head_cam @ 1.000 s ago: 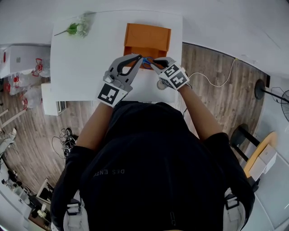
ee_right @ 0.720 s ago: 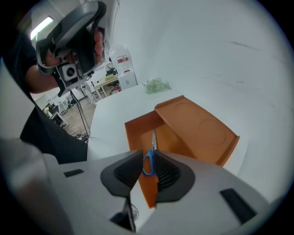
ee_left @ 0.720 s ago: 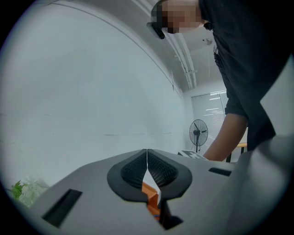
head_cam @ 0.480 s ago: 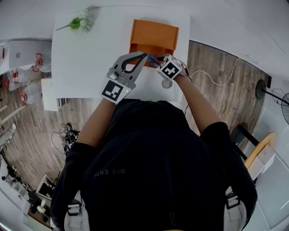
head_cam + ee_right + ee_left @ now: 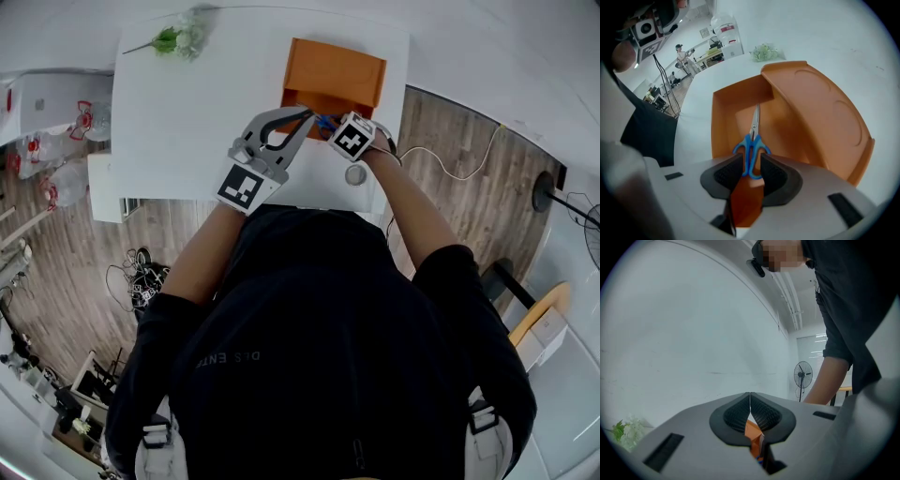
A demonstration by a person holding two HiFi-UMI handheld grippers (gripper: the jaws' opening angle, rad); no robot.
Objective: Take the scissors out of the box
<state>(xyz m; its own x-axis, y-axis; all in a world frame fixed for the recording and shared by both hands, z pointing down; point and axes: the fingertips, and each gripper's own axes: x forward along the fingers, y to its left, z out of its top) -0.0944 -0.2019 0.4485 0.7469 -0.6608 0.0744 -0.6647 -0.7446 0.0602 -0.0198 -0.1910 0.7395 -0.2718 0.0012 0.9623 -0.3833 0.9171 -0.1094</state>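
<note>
Now: the right hand-held gripper (image 5: 751, 165) points steeply down into the orange box (image 5: 723, 123), which stands open on the far part of the white bench (image 5: 187, 122). Its jaws are wide apart and have just been opening.

The scissors (image 5: 753, 140) lie flat on the box floor. Their blue handles are toward the gripper and the blades point away, along the line of the jaws. The two handle loops sit between the pads, at the tips. The left pad is against or just beside the left loop, and I cannot tell which. The right pad stands just clear of the other loop. I see no clamping, so the scissors are not held and remain inside the box.

The lid (image 5: 825, 117) is tipped up on the right of the box floor, its inner face toward the scissors.

The left hand-held gripper (image 5: 750, 404) is held about level, just left of the right one in the head view, at the near edge of the box. Its pads meet at the tips with nothing between them. A sliver of orange box shows through the gap behind the pads.

A sprig of flowers (image 5: 178, 39) lies on the far left part of the bench, well apart from the box. A standing fan (image 5: 803, 374) shows in the background of the left gripper view.
</note>
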